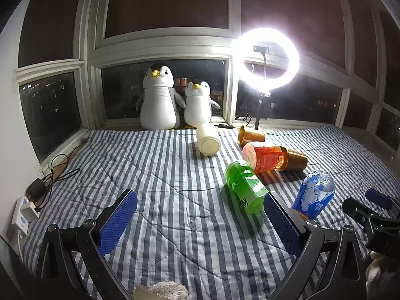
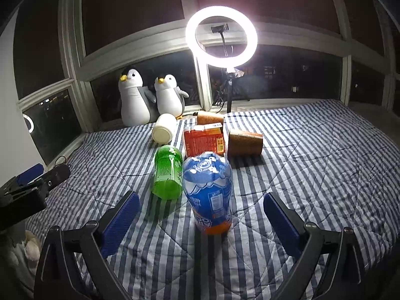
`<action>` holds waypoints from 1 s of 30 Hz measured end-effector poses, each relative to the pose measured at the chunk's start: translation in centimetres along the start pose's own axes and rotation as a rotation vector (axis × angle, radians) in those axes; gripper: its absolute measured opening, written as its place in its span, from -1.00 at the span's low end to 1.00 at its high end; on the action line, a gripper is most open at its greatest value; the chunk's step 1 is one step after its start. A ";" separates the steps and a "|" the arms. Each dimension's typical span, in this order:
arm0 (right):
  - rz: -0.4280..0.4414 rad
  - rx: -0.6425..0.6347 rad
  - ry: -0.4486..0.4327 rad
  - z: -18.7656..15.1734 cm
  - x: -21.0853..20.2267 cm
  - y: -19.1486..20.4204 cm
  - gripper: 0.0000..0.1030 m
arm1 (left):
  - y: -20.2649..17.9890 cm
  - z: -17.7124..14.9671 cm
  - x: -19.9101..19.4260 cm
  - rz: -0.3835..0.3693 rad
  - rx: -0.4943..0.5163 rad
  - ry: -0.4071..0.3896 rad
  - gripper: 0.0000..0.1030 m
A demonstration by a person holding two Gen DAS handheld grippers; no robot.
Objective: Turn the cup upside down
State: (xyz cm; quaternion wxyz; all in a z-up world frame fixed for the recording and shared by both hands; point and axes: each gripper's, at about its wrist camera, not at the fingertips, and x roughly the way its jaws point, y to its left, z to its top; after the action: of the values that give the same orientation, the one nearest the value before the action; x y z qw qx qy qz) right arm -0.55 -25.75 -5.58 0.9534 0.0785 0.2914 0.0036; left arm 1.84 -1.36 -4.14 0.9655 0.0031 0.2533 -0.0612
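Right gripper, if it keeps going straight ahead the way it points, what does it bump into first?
Most likely the blue bottle. It stands right between the open fingers of the right gripper, closest in line. The green bottle lies a bit to the left, probably missed. Depth is hard to judge.

Left tool [image 1: 200, 215] open above striped quilt [image 1: 175, 175], green bottle [image 1: 243, 185] lying nearby

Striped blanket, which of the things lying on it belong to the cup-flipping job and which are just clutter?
For the job:
gold paper cup on its side
second gold paper cup behind
right claw, open

Just lying about:
green plastic bottle
blue-labelled bottle
orange carton
cream jar
plush penguins
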 end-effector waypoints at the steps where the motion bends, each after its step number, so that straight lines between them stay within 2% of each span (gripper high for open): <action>1: 0.000 -0.002 -0.003 0.0 -0.1 0.0 0.92 | 0.0 0.0 -0.1 0.001 0.001 -0.002 0.99; 30: -0.002 -0.015 -0.009 0.2 -0.2 0.3 0.92 | 0.2 -0.1 -0.1 -0.006 -0.006 0.002 0.99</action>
State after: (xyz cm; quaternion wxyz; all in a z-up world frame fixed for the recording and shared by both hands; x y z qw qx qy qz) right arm -0.54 -25.52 -5.27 0.9552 0.0712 0.2873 0.0046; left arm 1.75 -1.14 -4.17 0.9650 -0.0004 0.2545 -0.0634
